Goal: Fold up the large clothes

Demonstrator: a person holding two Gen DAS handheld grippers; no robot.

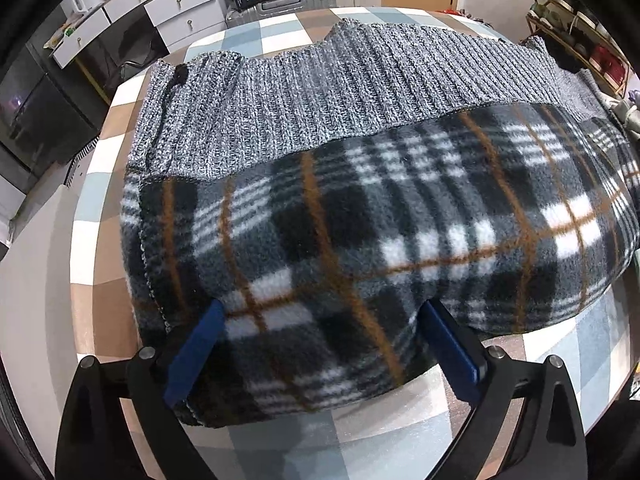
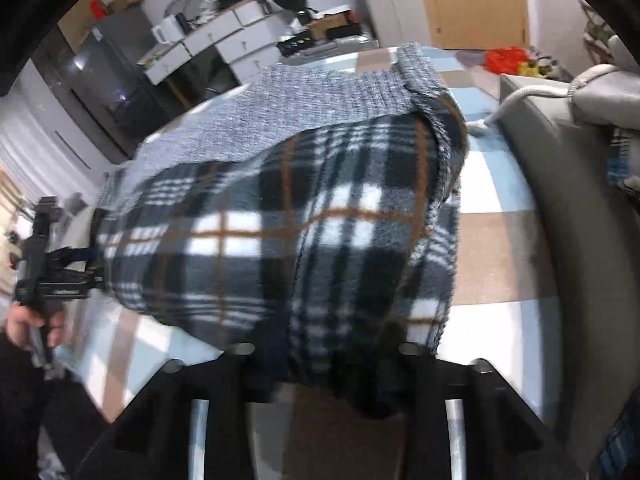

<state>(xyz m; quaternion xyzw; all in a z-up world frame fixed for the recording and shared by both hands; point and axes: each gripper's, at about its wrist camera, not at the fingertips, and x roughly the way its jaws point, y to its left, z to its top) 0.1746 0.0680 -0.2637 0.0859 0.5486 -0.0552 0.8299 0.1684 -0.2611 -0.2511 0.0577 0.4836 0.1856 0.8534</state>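
A large garment, grey knit outside with a plaid fleece lining, lies spread on a round table with a checked cloth. My left gripper stands open at the near edge. Its blue pads are wide apart, and the plaid hem lies between them without being pinched. In the right wrist view the same garment fills the middle. A fold of its plaid corner is bunched in my right gripper, which is shut on it; the fabric hides the fingertips. The left gripper shows at the far left, held by a hand.
A grey upholstered seat stands close against the table on the right. White drawers and a silver suitcase stand beyond the far edge. A shelf rack is at the back right. Something red-orange lies on the far side.
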